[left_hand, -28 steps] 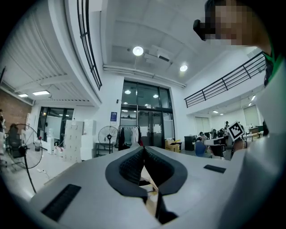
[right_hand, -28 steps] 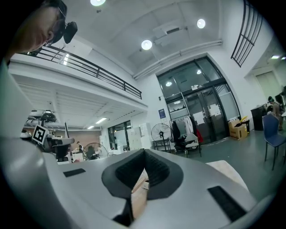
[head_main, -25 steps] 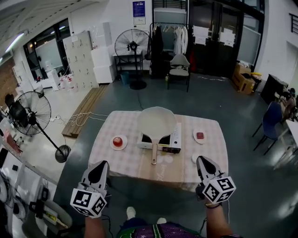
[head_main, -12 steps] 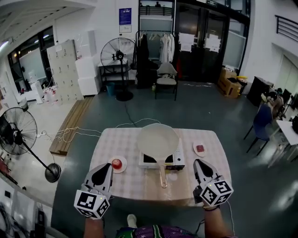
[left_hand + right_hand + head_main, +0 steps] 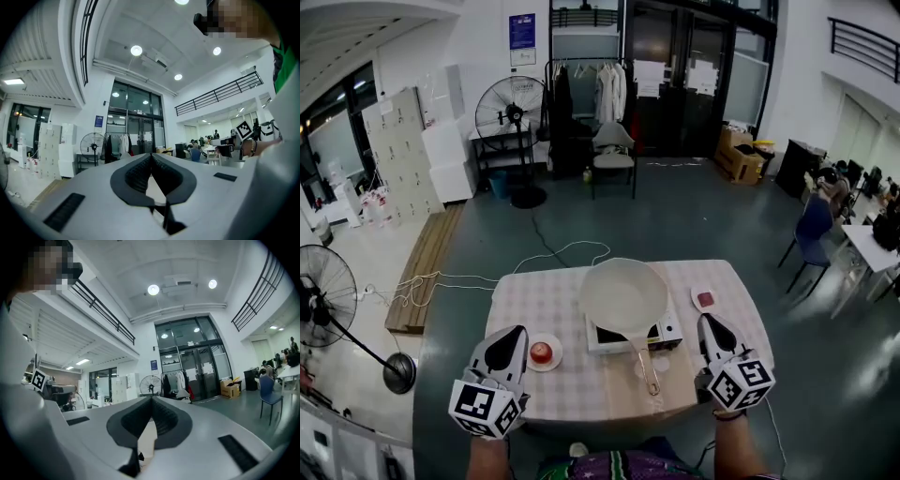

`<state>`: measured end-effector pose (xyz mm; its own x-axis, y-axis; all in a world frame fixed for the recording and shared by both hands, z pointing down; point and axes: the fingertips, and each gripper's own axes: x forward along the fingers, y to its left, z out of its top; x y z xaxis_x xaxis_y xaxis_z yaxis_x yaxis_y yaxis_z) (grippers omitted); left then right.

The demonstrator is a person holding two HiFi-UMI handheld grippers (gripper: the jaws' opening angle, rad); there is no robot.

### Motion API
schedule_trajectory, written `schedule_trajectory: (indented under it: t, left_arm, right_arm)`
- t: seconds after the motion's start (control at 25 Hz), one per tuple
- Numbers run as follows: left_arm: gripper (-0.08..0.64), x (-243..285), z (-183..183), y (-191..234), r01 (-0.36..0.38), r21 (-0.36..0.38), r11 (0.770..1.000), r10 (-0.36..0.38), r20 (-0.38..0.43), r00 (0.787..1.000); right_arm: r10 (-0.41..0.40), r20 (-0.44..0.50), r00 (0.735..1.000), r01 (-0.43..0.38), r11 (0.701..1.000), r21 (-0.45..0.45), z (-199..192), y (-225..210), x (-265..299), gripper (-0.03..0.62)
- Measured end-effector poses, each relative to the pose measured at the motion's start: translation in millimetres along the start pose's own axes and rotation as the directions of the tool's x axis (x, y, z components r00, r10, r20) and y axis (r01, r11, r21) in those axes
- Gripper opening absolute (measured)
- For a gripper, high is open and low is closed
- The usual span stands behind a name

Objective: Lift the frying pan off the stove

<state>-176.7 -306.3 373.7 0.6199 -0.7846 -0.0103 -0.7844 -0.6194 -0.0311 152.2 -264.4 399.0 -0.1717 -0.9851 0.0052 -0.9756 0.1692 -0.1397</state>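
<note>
Looks like a big lab hall: grey concrete floor (image 5: 703, 220), black pedestal fan (image 5: 512, 108), white lab coats on a rack (image 5: 605, 91), tall white lockers (image 5: 397, 150), dark glass doors (image 5: 694, 84).

A grey floor (image 5: 703, 220) runs past a standing fan (image 5: 512, 108), chair (image 5: 612, 142) and coat rack (image 5: 584, 92) to dark glass doors (image 5: 680, 89).

Pale grey left gripper (image 5: 517, 329) and right gripper (image 5: 704, 320), black fingers (image 5: 136, 176), black-and-white marker cubes (image 5: 483, 410), purple patterned top (image 5: 619, 466)

One pan (image 5: 623, 298), one stove (image 5: 667, 335) and one worktop (image 5: 525, 300) are counted. Two plates are seen: left plate (image 5: 555, 362), right plate (image 5: 697, 302). Two grippers are counted: left hand-held gripper (image 5: 517, 331), right hand-held gripper (image 5: 705, 320). Two fans are counted: far fan (image 5: 508, 105), near fan (image 5: 321, 302).
</note>
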Motion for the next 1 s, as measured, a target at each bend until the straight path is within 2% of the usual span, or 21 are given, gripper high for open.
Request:
schedule_trajectory:
  t: [0.12,0.16,0.44,0.52,0.6,0.68,1.0]
  left_arm:
    - [0.022,12,-3,7,0.012,-0.022,1.000,-0.012,0.009,1.000]
    - [0.022,16,-4,6,0.021,-0.028,0.999,-0.021,0.010,1.000]
    - [0.022,39,-15,3,0.078,-0.040,0.996,-0.078,0.001,0.997]
    - [0.022,43,-17,5,0.098,-0.047,0.994,-0.098,0.003,0.995]
    - [0.022,47,-20,8,0.113,-0.049,0.992,-0.113,0.001,0.994]
    - [0.023,51,-24,9,0.128,-0.054,0.990,-0.129,0.002,0.992]
    - [0.023,59,-48,19,0.179,-0.060,0.982,-0.179,0.004,0.984]
  right_arm:
    - [-0.011,-0.006,1.000,0.011,1.000,-0.024,0,0,8,0.009]
    - [-0.005,-0.011,1.000,0.005,1.000,-0.030,1,0,11,0.031]
    - [0.052,-0.028,0.998,-0.053,0.997,-0.052,-3,12,23,0.345]
    - [0.063,-0.032,0.998,-0.065,0.997,-0.053,-6,17,29,0.473]
    - [0.069,-0.041,0.997,-0.071,0.996,-0.057,-11,22,34,0.549]
    - [0.052,-0.057,0.997,-0.056,0.996,-0.064,-18,26,38,0.586]
    - [0.017,-0.148,0.989,-0.027,0.997,-0.066,-63,33,60,0.586]
